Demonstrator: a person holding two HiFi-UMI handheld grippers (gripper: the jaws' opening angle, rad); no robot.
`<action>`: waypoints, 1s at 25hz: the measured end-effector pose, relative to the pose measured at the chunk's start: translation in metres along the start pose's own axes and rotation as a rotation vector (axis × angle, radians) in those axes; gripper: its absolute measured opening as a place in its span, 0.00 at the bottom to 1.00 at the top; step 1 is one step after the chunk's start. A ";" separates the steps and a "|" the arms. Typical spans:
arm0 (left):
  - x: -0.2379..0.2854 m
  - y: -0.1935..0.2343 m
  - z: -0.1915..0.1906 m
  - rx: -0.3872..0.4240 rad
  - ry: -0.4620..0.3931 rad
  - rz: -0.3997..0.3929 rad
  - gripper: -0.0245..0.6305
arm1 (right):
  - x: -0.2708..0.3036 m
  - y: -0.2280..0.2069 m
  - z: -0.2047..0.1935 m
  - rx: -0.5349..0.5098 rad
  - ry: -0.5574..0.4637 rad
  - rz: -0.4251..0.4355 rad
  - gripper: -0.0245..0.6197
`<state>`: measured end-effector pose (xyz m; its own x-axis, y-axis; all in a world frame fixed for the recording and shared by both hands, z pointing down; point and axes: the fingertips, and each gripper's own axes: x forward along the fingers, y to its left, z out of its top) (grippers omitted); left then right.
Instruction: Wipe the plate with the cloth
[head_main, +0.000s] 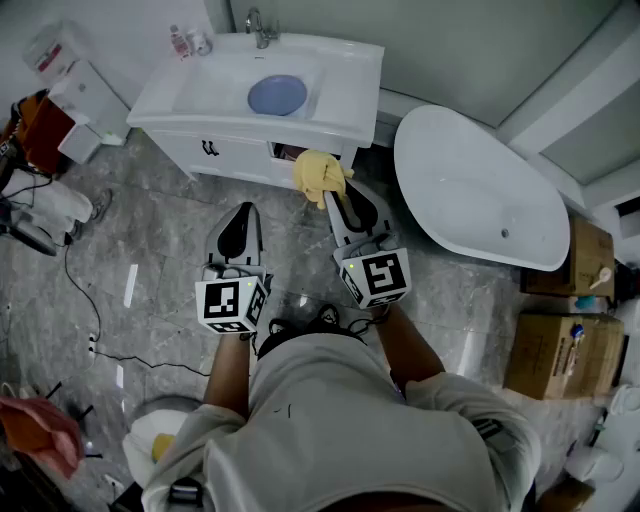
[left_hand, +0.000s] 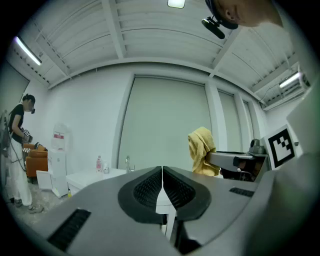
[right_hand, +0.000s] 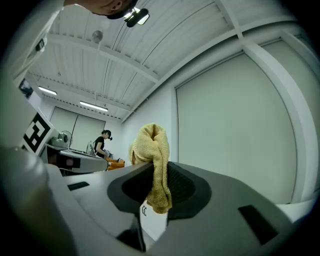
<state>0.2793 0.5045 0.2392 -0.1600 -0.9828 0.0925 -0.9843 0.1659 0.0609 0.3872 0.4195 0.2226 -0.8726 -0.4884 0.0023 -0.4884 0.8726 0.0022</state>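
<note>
In the head view, the blue plate (head_main: 277, 95) lies in the sink (head_main: 355, 62), away from the yellow cloth (head_main: 320, 177), so wiping has likely not begun. In the left gripper view, the left gripper (left_hand: 162, 184) is pressed together on nothing. In the right gripper view, the right gripper (right_hand: 156, 194) pinches the cloth.

Cloth (right_hand: 155, 150) partly hidden between fingers (right_hand: 189, 187)

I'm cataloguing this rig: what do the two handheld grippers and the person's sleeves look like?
The left gripper and right gripper are alike: grey bodies, tapered jaws lined with black ribbed pads. Each carries a white cube with black square markers. The person wears a light grey short-sleeved shirt.
</note>
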 end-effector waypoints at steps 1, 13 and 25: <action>0.004 -0.002 -0.002 0.004 0.010 -0.006 0.07 | 0.001 -0.005 -0.002 0.012 -0.005 0.005 0.15; 0.037 -0.009 -0.050 0.002 0.122 0.010 0.07 | 0.013 -0.052 -0.052 0.052 0.054 0.009 0.16; 0.164 0.095 -0.057 -0.038 0.122 -0.095 0.07 | 0.142 -0.080 -0.063 -0.007 0.112 -0.055 0.16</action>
<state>0.1638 0.3637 0.3171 -0.0535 -0.9774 0.2047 -0.9906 0.0778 0.1127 0.3019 0.2804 0.2857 -0.8383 -0.5332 0.1135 -0.5355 0.8445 0.0120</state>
